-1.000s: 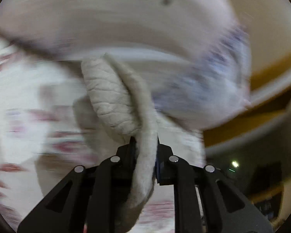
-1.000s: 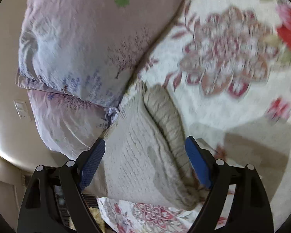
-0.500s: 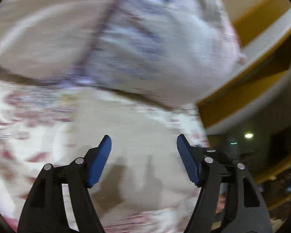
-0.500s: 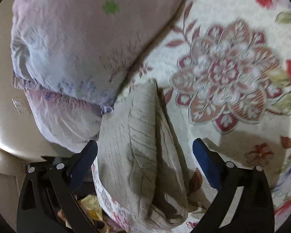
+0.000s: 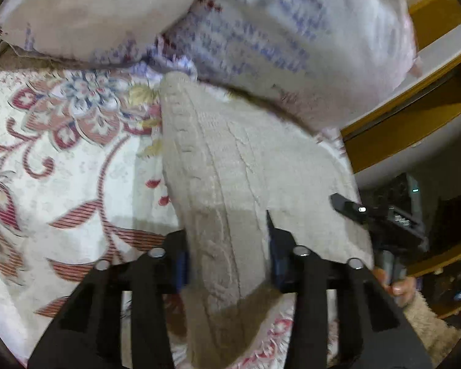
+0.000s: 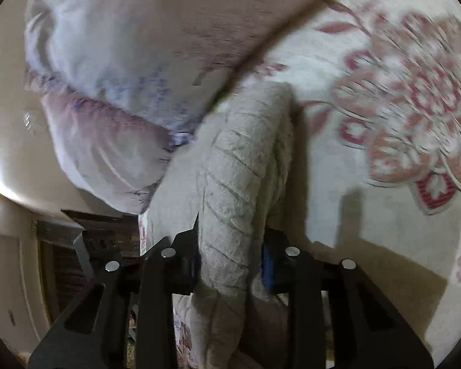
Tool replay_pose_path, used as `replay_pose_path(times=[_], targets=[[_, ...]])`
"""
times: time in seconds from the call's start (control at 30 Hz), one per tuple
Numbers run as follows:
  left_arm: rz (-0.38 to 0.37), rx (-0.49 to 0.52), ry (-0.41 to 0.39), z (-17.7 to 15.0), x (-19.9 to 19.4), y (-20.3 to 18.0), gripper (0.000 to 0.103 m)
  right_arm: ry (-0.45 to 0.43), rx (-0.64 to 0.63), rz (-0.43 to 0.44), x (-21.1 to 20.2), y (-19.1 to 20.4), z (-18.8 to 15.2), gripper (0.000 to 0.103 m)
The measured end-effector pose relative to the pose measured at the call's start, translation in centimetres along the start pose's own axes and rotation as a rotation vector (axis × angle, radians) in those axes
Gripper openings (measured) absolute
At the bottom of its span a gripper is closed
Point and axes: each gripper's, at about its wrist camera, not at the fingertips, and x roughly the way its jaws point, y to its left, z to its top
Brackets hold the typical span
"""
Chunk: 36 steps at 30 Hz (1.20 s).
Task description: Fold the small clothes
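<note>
Already the beige knit garment [image 5: 255, 166] lies doubled over on the flowered bedspread [image 5: 61, 166], its far end touching the pale pillows [image 5: 261, 30] at the head of the bed. A thick rolled edge runs along its length, so at least one fold looks done. What is left, by the look of it, is another fold or a tidying of the bundle; how neat the finished shape is cannot be told, as both views are blurred.

The left gripper [image 5: 227, 252] has its fingers drawn in around the near edge of the garment, with the cloth filling the gap between them; they seem to be pinching it. The right gripper [image 6: 230, 255] is likewise pressed onto a bunched ridge of the same knit [image 6: 239, 166]. In the left view the right tool [image 5: 381, 221] shows at the far side of the garment, held in the person's hand [image 5: 399, 286].

Compared with half a second ago, both grippers have changed. Then each stood spread wide, hanging over the cloth with nothing between the blue pads. Now both have come down and closed on the fabric. A second ago the left one held a hanging strip, which it then let go.
</note>
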Motion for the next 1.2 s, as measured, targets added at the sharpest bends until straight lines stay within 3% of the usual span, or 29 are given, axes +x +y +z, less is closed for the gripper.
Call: replay_pose_path(times=[0.1,0.13,0.17,0.23,0.27,0.3,0.37,0.43,0.47,0.53,0.57,0.6,0.67,0.77,0.83,0.87,0.9,1.03,1.2], targets=[[-0.007,0.063,-0.088,0.2,-5.1,0.4,0.037,0.020,-0.094,0.018,1.1,3.0,-0.4,0.028],[0.024,0.090,-0.100,0.2,-6.0,0.6,0.040,0.033,-0.137,0.007,2.0,4.1,-0.7,0.028],[0.122,0.135,-0.088,0.2,-6.1,0.8,0.046,0.045,-0.169,-0.019,2.9,4.8,-0.9,0.028],[0.327,0.171,-0.054,0.1,-5.5,1.4,0.048,0.058,-0.223,-0.224,5.2,5.6,-0.9,0.029],[0.357,0.162,-0.064,-0.1,-5.8,1.8,0.055,0.035,-0.243,-0.337,5.7,6.0,-0.8,0.039],[0.350,0.148,-0.085,-0.3,-6.4,1.9,0.059,-0.004,-0.244,-0.353,5.1,6.4,-0.9,0.039],[0.380,0.135,-0.144,-1.1,-8.4,1.9,0.076,-0.089,-0.250,-0.321,2.9,7.7,-1.4,0.041],[0.413,0.139,-0.174,-2.6,-10.7,2.7,0.082,-0.139,-0.261,-0.143,0.3,9.4,-2.5,0.066],[0.417,0.135,-0.181,-3.5,-11.4,2.7,0.084,-0.133,-0.270,-0.079,-0.2,10.0,-3.1,0.084],[0.440,0.123,-0.181,-5.2,-12.4,2.8,0.093,-0.064,-0.301,-0.002,0.6,11.0,-4.3,0.086],[0.459,0.122,-0.180,-5.4,-12.2,3.1,0.098,-0.002,-0.320,-0.007,2.1,11.3,-4.8,0.086],[0.477,0.126,-0.178,-6.0,-12.2,3.0,0.098,0.042,-0.324,-0.056,3.7,11.3,-4.9,0.086],[0.497,0.132,-0.158,-7.0,-11.6,2.8,0.101,0.081,-0.285,-0.242,7.0,9.9,-4.7,0.079],[0.526,0.142,-0.120,-8.3,-10.4,2.5,0.101,0.002,-0.235,-0.287,6.8,9.8,-4.3,0.075],[0.541,0.140,-0.099,-9.2,-9.9,2.4,0.101,-0.060,-0.278,-0.330,5.1,11.0,-5.4,0.082],[0.537,0.141,-0.092,-9.6,-9.7,2.4,0.101,-0.105,-0.325,-0.404,4.1,11.9,-6.5,0.096],[0.530,0.142,-0.084,-10.0,-9.4,2.3,0.101,-0.134,-0.348,-0.451,3.4,12.1,-7.3,0.102],[0.536,0.146,-0.045,-10.8,-8.2,2.2,0.101,-0.154,-0.368,-0.571,1.8,11.1,-11.2,0.102],[0.566,0.125,0.035,-11.5,-6.5,3.0,0.101,-0.048,-0.392,-0.744,4.5,8.5,-14.9,0.102]])
